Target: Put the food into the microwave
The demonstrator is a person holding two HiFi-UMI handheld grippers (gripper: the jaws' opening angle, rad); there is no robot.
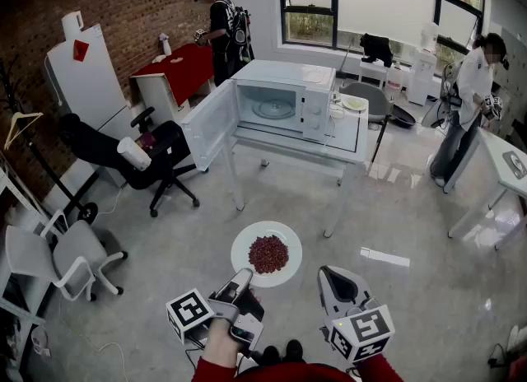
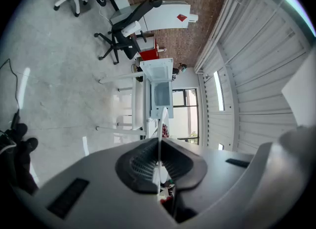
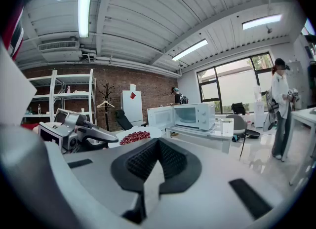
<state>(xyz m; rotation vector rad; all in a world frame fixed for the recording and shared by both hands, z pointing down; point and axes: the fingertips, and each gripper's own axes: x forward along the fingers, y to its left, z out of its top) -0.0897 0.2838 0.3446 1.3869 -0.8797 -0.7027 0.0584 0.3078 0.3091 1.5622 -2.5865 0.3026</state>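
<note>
A white plate [image 1: 247,244] heaped with red beans [image 1: 268,254] hangs over the floor in front of me in the head view. My left gripper [image 1: 244,277] is shut on its near rim; in the left gripper view the plate [image 2: 160,127] shows edge-on between the pads. My right gripper [image 1: 329,276] hovers just right of the plate, shut, holding nothing. The white microwave [image 1: 284,100] stands on a white table [image 1: 346,137] ahead, its door [image 1: 210,123] swung wide open to the left. From the right gripper view I see the microwave [image 3: 192,115] and the beans [image 3: 134,137].
A black office chair [image 1: 132,154] stands left of the table, white chairs [image 1: 70,257] nearer left. One person [image 1: 222,30] stands behind the microwave, another [image 1: 469,109] at the right by a second white table [image 1: 506,166]. A small plate [image 1: 354,103] lies beside the microwave.
</note>
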